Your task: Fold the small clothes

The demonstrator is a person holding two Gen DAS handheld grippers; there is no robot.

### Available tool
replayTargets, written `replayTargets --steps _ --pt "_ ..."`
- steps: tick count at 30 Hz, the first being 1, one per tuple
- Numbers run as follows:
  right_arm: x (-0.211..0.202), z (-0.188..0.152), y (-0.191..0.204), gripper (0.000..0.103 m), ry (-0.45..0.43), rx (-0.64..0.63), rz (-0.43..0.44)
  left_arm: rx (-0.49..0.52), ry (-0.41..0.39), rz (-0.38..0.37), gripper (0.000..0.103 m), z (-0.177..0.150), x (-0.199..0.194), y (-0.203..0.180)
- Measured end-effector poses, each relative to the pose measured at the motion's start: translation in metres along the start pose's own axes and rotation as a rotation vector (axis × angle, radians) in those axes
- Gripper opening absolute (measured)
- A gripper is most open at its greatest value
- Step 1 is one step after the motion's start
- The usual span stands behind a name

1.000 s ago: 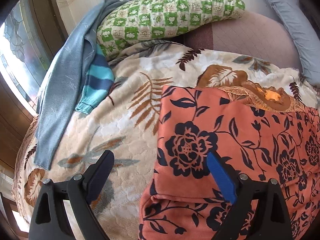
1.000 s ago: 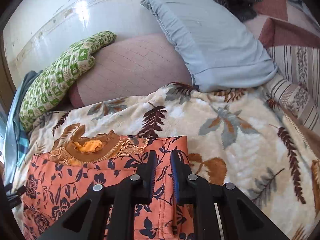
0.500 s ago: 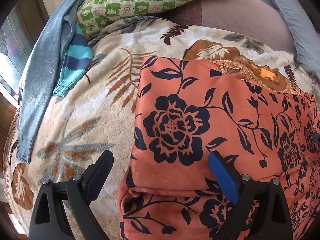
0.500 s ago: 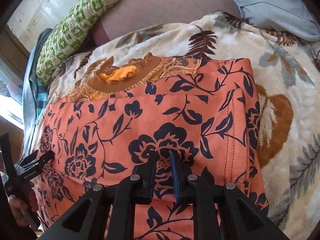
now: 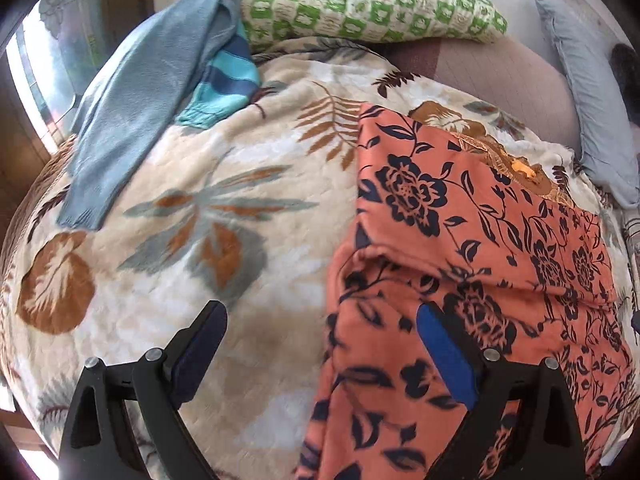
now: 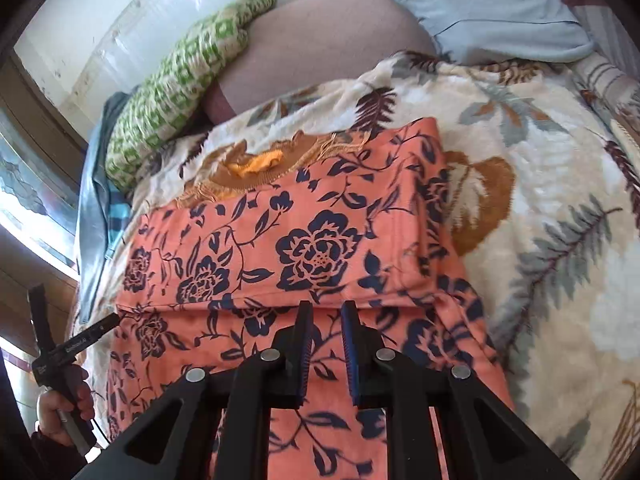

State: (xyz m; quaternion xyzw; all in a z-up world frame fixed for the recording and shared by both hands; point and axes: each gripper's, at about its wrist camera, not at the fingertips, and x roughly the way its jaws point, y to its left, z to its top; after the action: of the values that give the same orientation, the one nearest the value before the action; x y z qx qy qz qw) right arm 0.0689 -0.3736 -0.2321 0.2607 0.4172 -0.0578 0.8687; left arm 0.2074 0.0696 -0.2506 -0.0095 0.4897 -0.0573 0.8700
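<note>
- Cream leaf-print blanket [image 5: 168,240] spread right across the bed, brown and grey fronds all over.
- Green-and-white checked pillow [image 5: 372,4] lying at the head, against the pale wall [image 6: 100,12].
- Mauve quilted cushion [image 6: 320,44] just beside it.
- Light blue pillow [image 6: 492,4] on the far side, its corner resting on the blanket.
- Something dark and furry [image 5: 626,76] at the edge, too cropped to name.
- Window [image 5: 52,64] bright on the left.

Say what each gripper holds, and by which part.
Nothing is held. The left gripper is wide open above the blanket; the right gripper, jaws narrowly apart, hangs over the orange floral garment.
</note>
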Motion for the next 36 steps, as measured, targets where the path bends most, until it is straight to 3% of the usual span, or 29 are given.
replayTargets --steps 6,11,13,15,17,19,22,25,26,27,30,34,36 --pt "-0.079 -0.045 -0.045 0.017 -0.052 0.067 0.005 -0.045 0.020 -0.029 0.096 -0.055 -0.053 0.040" --pt "-0.119 -0.077 -0.052 0.020 -0.016 0.038 0.042 0.033 0.099 -0.093 0.096 -0.090 -0.084 0.034" --pt "-0.126 -0.091 -0.050 0.035 0.015 0.030 0.046 0.040 0.152 -0.088 0.097 -0.101 -0.088 0.031" --pt "-0.131 -0.106 -0.051 0.070 0.025 0.049 0.057 0.037 0.204 -0.080 0.097 -0.114 -0.091 0.030" --pt "-0.133 -0.118 -0.055 0.071 0.050 0.076 0.085 0.030 0.251 -0.096 0.097 -0.127 -0.090 0.027" --pt "-0.130 -0.127 -0.059 0.071 0.089 0.096 0.075 0.029 0.295 -0.131 0.097 -0.137 -0.087 0.025" --pt "-0.123 -0.136 -0.067 0.071 0.148 0.116 0.036 0.017 0.329 -0.126 0.097 -0.150 -0.079 0.022" --pt "-0.120 -0.140 -0.075 0.071 0.180 0.157 0.039 -0.002 0.365 -0.180 0.096 -0.161 -0.067 0.018" --pt "-0.119 -0.141 -0.077 0.071 0.186 0.173 0.045 -0.011 0.372 -0.200 0.089 -0.164 -0.065 0.017" --pt "-0.119 -0.142 -0.079 0.071 0.191 0.187 0.052 -0.005 0.381 -0.217 0.074 -0.167 -0.062 0.014" --pt "-0.116 -0.146 -0.085 0.071 0.211 0.209 0.021 0.035 0.389 -0.177 0.057 -0.169 -0.057 0.010" --pt "-0.098 -0.151 -0.096 0.070 0.281 0.263 -0.018 0.015 0.392 -0.195 0.058 -0.169 -0.058 0.013" --pt "-0.083 -0.154 -0.099 0.068 0.323 0.285 -0.006 0.012 0.414 -0.211 0.069 -0.168 -0.057 0.018"
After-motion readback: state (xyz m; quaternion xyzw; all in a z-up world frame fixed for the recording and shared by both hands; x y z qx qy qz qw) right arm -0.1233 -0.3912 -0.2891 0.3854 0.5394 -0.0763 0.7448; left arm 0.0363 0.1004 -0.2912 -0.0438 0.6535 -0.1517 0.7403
